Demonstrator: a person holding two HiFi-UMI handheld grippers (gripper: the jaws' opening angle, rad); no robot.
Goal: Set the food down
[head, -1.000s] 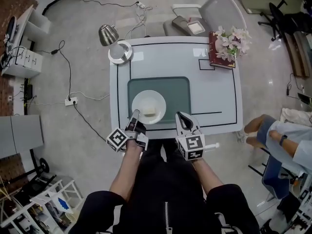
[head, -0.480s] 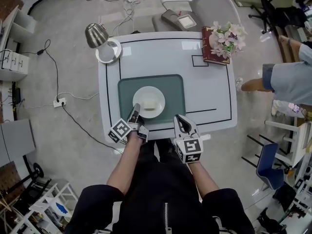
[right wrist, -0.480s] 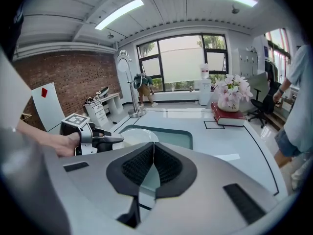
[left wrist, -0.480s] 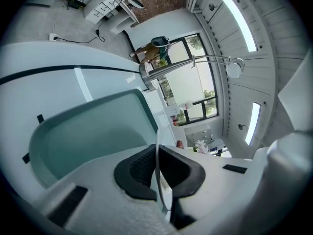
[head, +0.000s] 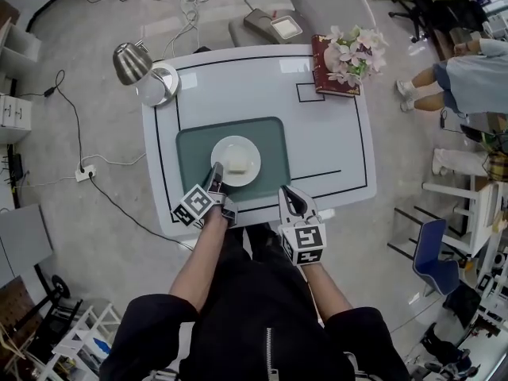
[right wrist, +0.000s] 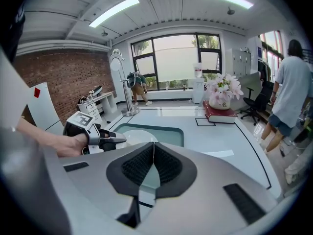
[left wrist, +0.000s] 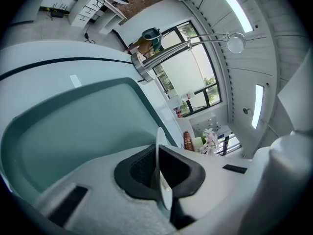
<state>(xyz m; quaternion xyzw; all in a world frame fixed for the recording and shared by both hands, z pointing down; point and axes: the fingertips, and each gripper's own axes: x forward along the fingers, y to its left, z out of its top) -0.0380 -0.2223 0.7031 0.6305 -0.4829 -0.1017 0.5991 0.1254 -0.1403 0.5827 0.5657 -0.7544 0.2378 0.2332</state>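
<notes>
**Plate pinched at its near rim, over the mat**

Your left gripper (head: 215, 175) is clenched on the near rim of the white plate (head: 222, 152). In the left gripper view that rim runs edge-on between the pads. The gripper's long axis points away from you, leaning slightly right towards the plate's middle.

The plate lies level over the centre of the teal mat (head: 190, 143) on the table (head: 333, 141). Whether it touches the mat cannot be told.

The food (head: 238, 163) is a pale block just right of the plate's centre (it looks nearly square, too small to give a long axis).

Your right gripper (head: 290, 194) hangs at the near table edge, right of the mat, with its jaws pressed together on nothing.

Count:
- one plate
- one piece of food
- one mat
- one lamp (head: 130, 57)
- one book (head: 327, 63)
- one bunch of flowers (head: 350, 44)
</notes>
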